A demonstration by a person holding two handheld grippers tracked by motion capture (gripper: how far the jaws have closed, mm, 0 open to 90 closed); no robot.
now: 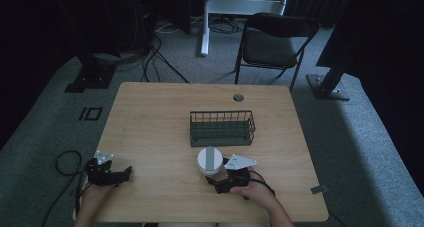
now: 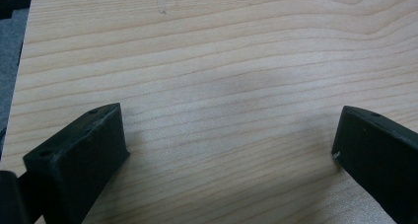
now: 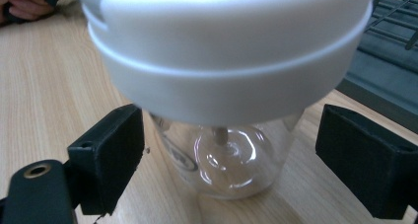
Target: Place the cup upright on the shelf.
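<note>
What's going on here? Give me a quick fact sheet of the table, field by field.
Table: light wooden table
Container: clear jar with white lid, upright
Basket: dark wire basket, behind the jar
Right gripper: open, jaws on either side of the jar, not touching
Left gripper: open, over bare wood
Background: folding chair, cables on floor

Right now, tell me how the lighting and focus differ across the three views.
High view: dim, dark surroundings, table evenly lit. Left gripper view: brighter, wood grain sharp, soft shadow between the claws. Right gripper view: the jar's white lid is close and blurred, and its clear body shows glare.
</note>
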